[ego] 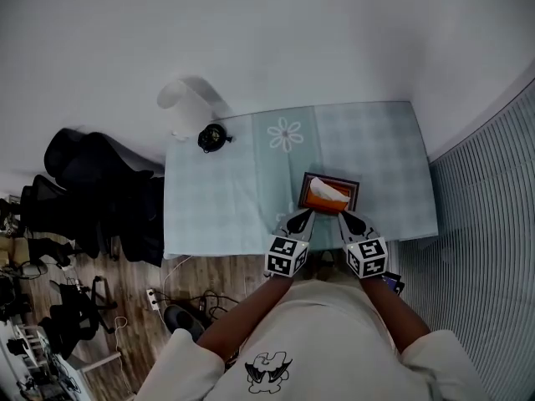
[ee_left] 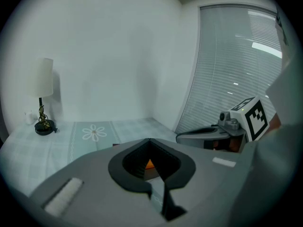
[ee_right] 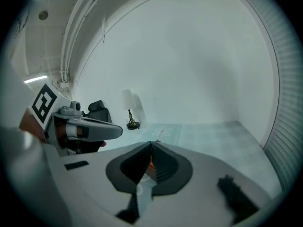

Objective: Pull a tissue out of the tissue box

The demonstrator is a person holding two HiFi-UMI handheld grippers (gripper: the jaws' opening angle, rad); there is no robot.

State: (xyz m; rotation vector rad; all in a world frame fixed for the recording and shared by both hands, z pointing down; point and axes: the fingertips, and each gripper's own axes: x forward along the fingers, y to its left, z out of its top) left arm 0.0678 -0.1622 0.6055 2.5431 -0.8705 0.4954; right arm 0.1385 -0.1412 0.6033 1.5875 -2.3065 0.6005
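Observation:
The brown tissue box (ego: 329, 194) with an orange top stands near the front edge of the table, and a white tissue (ego: 328, 192) sticks up out of it. My left gripper (ego: 305, 215) and right gripper (ego: 345, 217) are side by side just in front of the box, pointing at its near side. Both are shut and hold nothing. In the left gripper view the left gripper (ee_left: 149, 140) has its jaw tips together, with a sliver of the orange box top (ee_left: 149, 164) showing under them. In the right gripper view the right gripper (ee_right: 152, 143) is likewise shut.
The table (ego: 376, 149) has a pale checked cloth with a flower print (ego: 285, 134). A small lamp (ego: 212, 137) stands at its far left corner. Black chairs (ego: 92, 182) stand left of the table, and window blinds (ego: 481, 215) are on the right. Cables lie on the floor (ego: 180, 295).

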